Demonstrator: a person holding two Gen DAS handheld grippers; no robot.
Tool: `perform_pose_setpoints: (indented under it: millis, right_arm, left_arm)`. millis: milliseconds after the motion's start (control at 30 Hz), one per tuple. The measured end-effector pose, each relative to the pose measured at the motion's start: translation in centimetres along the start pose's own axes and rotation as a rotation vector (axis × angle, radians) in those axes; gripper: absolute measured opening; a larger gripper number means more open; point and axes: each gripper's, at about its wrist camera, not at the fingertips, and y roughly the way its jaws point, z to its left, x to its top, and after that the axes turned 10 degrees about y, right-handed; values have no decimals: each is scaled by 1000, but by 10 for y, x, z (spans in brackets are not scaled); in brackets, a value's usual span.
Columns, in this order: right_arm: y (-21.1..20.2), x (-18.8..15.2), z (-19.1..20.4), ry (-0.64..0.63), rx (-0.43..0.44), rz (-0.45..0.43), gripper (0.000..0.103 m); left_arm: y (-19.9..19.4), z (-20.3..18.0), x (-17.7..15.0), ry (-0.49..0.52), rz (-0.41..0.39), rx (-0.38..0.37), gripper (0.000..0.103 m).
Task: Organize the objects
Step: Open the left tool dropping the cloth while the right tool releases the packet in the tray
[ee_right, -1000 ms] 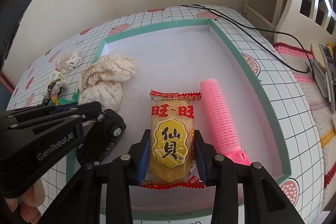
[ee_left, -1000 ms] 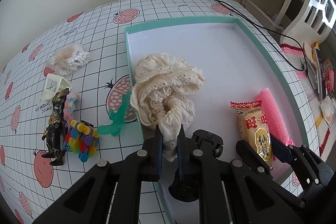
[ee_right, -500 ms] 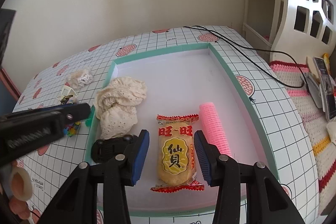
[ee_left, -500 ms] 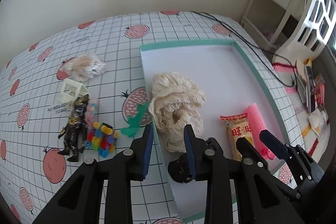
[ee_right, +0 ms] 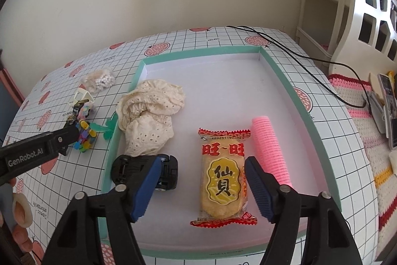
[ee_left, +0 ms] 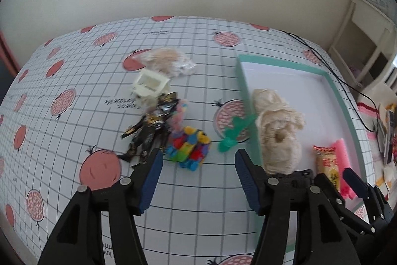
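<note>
So far four items lie inside the tray (ee_right: pixel 301 101) while five wait beside it, and both grippers' jaws, just opened, stand spread and empty.

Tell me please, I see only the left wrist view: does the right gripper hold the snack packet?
Observer: No. The right gripper is open. Its jaws have just been opening, and the snack packet lies flat in the tray between them, not pressed.
Operator: Is anything in the tray hidden from me?
Observer: Yes, a black toy car lies just in front of the cream cloth.
Operator: And the pink roller?
Observer: The pink roller lies lengthwise along the packet's right side.
</note>
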Motion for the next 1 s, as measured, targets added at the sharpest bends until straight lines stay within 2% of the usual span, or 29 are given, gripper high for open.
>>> perform_pose_setpoints:
  millis: [67,100,233,467,667,733,1000]
  right_arm:
    - [1,-1,1,-2,-1,0,83]
    - [1,-1,2,-4,-1,0,84]
    - [2,-3,4,-14,-6,-7,92]
    - [4,-3,4,-12,-7,-12,103]
    - [4,-3,5,-14,-5,-17,103]
    - [4,-3,5,-11,-4,-17,103]
    - [3,-3,4,-11,-7,-14,103]
  left_arm:
    - [3,8,-3,-22,10,15,78]
    - [5,13,-6,-37,10,19,81]
    - [11,23,-11,-83,14,25,83]
    - [14,37,-16,-130,7,55,91]
    - [15,45,-18,-160,-18,81,96]
    - [15,49,-19,-182,-26,75,103]
    - [14,51,-20,-188,-31,73,103]
